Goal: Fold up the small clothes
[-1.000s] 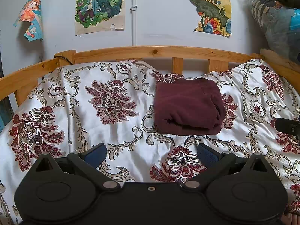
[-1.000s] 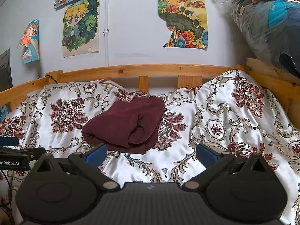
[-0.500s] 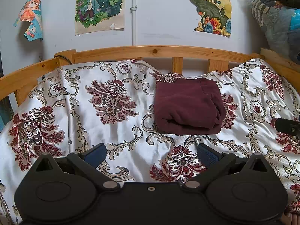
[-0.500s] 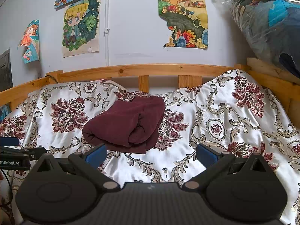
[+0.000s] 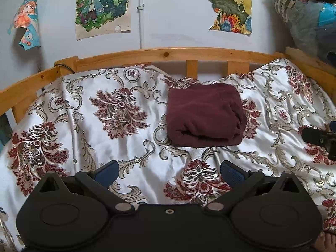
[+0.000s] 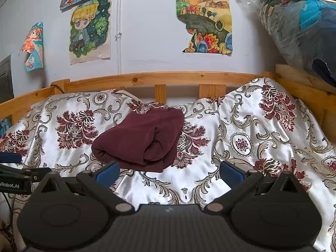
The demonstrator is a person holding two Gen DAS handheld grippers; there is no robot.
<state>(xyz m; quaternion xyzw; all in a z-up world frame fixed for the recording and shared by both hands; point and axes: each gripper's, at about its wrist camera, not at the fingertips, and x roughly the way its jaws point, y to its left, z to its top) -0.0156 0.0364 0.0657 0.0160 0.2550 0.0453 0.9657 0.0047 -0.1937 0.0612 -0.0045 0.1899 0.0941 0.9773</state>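
Observation:
A maroon garment (image 5: 204,114) lies folded into a thick rectangle on the flowered satin bedspread (image 5: 100,145), near the headboard. The right wrist view shows the same garment (image 6: 142,138) left of centre, its layered edge facing me. My left gripper (image 5: 168,173) hovers open over the spread, well short of the garment, nothing between its blue pads. My right gripper (image 6: 169,173) is open too, just in front of the garment's near edge, holding nothing. Each gripper's tip shows at the edge of the other's view: right gripper (image 5: 319,137), left gripper (image 6: 12,168).
A wooden bed rail (image 5: 168,55) runs along the back and both sides. Posters (image 5: 103,8) hang on the white wall. A plastic-wrapped bundle (image 6: 298,25) sits on the right above the rail. The bedspread rises in a hump (image 6: 273,105) at the back right.
Almost nothing has changed. Both grippers hold their places, open, and the folded garment lies as before; the right view has shifted very slightly.

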